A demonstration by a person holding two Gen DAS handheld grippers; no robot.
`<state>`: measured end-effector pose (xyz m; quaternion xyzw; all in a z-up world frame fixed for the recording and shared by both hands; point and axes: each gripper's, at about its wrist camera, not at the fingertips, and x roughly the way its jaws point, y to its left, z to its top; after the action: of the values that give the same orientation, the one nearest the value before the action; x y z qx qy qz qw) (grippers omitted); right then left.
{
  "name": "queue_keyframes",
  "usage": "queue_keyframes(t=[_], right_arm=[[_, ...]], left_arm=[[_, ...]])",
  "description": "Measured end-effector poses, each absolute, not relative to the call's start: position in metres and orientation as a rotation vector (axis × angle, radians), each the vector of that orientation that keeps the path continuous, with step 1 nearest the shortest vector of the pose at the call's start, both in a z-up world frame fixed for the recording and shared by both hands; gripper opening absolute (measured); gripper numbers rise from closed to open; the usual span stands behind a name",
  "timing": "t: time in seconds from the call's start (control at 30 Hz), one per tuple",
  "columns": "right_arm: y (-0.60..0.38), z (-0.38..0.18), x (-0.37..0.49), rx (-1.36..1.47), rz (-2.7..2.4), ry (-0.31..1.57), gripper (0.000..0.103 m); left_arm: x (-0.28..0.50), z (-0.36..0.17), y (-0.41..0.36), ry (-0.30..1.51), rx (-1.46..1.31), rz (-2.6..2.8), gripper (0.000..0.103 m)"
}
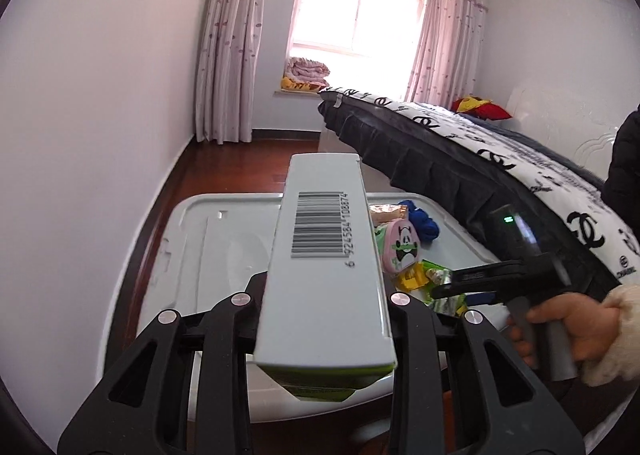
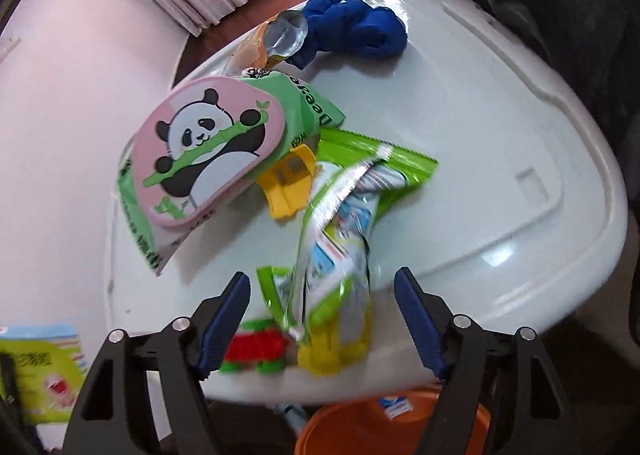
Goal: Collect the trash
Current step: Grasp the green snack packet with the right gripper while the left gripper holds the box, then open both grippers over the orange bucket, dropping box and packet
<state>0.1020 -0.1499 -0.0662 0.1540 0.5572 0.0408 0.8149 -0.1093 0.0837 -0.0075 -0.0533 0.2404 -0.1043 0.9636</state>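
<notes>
The left gripper (image 1: 324, 303) is clamped on a long pale box (image 1: 326, 255) with a barcode on its upper face, holding it lengthwise above the white lidded bin (image 1: 208, 239) beside the bed (image 1: 520, 159). The right gripper (image 2: 322, 323), held in a hand (image 1: 568, 331), hangs with its blue-padded jaws apart over the bin lid (image 2: 480, 135), straddling the near end of a crumpled green and silver wrapper (image 2: 340, 223) without pressing it. Beside the wrapper lie a panda-print wipes pack (image 2: 208, 151), a yellow toy piece (image 2: 290, 183), a blue cloth bundle (image 2: 356, 31) and a red and green toy (image 2: 256, 351). An orange bucket (image 2: 360, 431) sits below the lid's near edge
</notes>
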Motion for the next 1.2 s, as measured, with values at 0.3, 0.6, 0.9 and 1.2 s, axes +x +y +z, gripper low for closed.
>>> queue_keyframes(t=[0.3,0.6,0.9,1.2], right_arm=[[-0.157,-0.062,0.102,0.326,0.142,1.135,0.026],[-0.197,-0.023,0.061,0.370,0.247,1.072,0.026],[-0.221,-0.023,-0.036,0.228,0.475,1.142,0.027],[-0.229,-0.066,-0.089,0.120,0.528,1.300,0.027]], left_arm=[[-0.106,-0.010,0.077,0.503,-0.104,-0.258,0.030],[-0.109,-0.015,0.049,0.538,-0.045,-0.343,0.030],[-0.133,-0.050,-0.019,0.727,-0.044,-0.490,0.030],[-0.163,-0.104,-0.068,0.984,-0.036,-0.538,0.030]])
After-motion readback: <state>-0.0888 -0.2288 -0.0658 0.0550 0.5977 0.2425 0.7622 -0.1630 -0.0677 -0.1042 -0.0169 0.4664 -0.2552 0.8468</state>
